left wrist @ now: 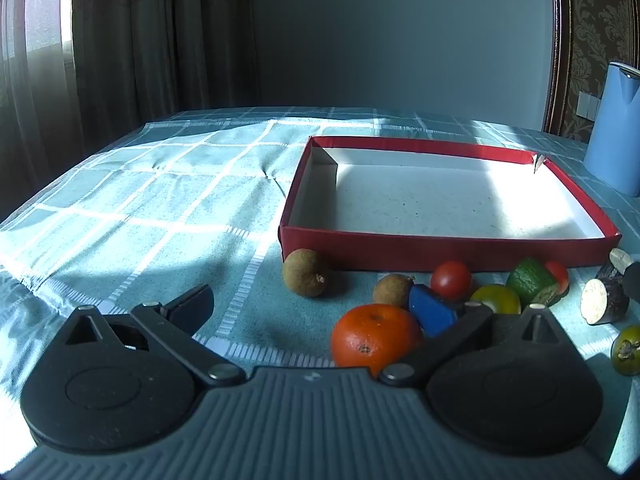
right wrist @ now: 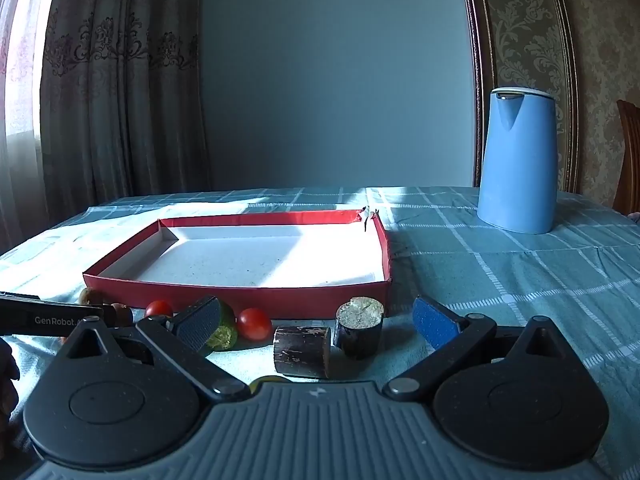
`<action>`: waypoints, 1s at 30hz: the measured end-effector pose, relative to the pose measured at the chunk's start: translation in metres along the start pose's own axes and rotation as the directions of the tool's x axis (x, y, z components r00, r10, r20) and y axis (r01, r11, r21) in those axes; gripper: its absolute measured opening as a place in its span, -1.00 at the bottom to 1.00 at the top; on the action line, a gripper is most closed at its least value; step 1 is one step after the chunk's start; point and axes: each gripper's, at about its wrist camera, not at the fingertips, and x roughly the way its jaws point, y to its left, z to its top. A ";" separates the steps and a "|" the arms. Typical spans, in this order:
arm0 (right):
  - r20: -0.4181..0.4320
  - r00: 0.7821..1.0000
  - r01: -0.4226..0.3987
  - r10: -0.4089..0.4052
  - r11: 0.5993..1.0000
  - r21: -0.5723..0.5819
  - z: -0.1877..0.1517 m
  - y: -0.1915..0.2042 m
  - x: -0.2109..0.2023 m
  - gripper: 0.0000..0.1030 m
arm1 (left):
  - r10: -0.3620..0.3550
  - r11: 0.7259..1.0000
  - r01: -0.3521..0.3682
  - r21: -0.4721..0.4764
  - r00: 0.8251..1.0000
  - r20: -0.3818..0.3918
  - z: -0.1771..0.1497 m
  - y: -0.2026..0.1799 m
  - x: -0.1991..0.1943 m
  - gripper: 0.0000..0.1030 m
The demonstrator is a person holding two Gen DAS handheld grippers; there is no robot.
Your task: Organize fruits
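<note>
An empty red box (left wrist: 448,250) (right wrist: 240,290) lies on the checked cloth. In front of it lie two brown longans (left wrist: 305,273), an orange mandarin (left wrist: 374,338), two red tomatoes (left wrist: 451,280) (right wrist: 253,323), a green piece (left wrist: 532,282) (right wrist: 224,330), a yellow fruit (left wrist: 496,299) and dark cut cylinders (left wrist: 604,301) (right wrist: 302,352). My left gripper (left wrist: 312,308) is open, low over the cloth, with the mandarin just inside its right finger. My right gripper (right wrist: 316,322) is open, with the two cylinders between its fingers.
A tall blue kettle (right wrist: 518,160) (left wrist: 614,132) stands to the right behind the box. Another greenish fruit (left wrist: 628,350) lies at the far right. Curtains hang at the left beyond the table edge. The left gripper body (right wrist: 48,320) shows in the right wrist view.
</note>
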 end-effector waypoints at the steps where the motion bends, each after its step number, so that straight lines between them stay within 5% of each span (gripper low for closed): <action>1: -0.003 1.000 0.001 -0.001 1.000 -0.002 0.000 0.001 0.001 1.00 | 0.001 1.000 -0.001 0.000 1.000 0.001 0.000 0.000 0.000 1.00; 30: -0.072 0.997 0.014 -0.013 1.000 0.014 0.001 0.002 0.010 1.00 | -0.002 1.000 0.002 0.001 1.000 -0.001 -0.002 0.000 0.002 1.00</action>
